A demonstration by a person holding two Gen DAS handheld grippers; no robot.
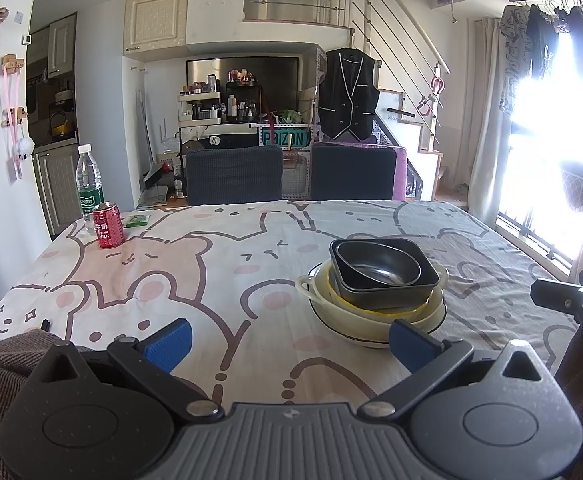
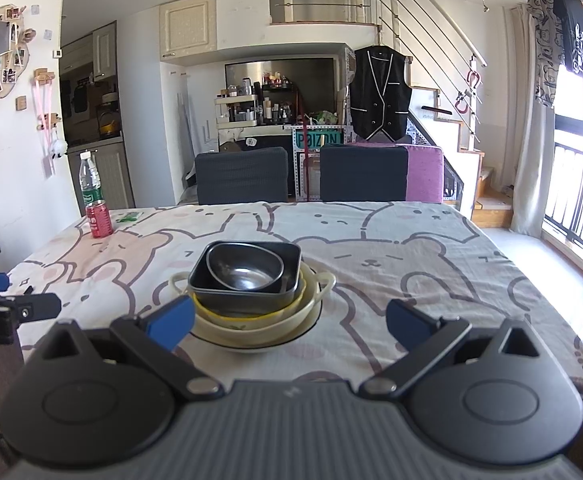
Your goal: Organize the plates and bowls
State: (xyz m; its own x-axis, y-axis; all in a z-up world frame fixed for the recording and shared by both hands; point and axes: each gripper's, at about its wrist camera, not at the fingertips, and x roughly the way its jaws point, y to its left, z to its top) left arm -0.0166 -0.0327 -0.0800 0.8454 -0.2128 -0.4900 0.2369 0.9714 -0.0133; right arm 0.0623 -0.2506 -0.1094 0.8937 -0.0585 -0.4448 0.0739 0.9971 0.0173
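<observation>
One stack of dishes stands on the bear-print tablecloth (image 1: 211, 280). At the bottom is a white plate (image 1: 355, 338) (image 2: 251, 346), then a cream two-handled bowl (image 1: 331, 308) (image 2: 319, 292), a yellow-rimmed dish, a black square bowl (image 1: 387, 292) (image 2: 243, 294) and a round dark metal bowl (image 1: 379, 268) (image 2: 245, 270) on top. My left gripper (image 1: 289, 340) is open, low and left of the stack, nothing between its blue pads. My right gripper (image 2: 289, 324) is open, just in front of the stack and a little right of it. Each gripper shows at the edge of the other's view.
A red drink can (image 1: 108, 225) (image 2: 98, 219), a water bottle (image 1: 89, 186) (image 2: 90, 182) and a small green packet (image 1: 136, 221) stand at the table's far left. Two dark chairs (image 1: 235, 176) (image 2: 363, 174) are tucked in at the far edge. A brown sleeve (image 1: 7, 364) lies near left.
</observation>
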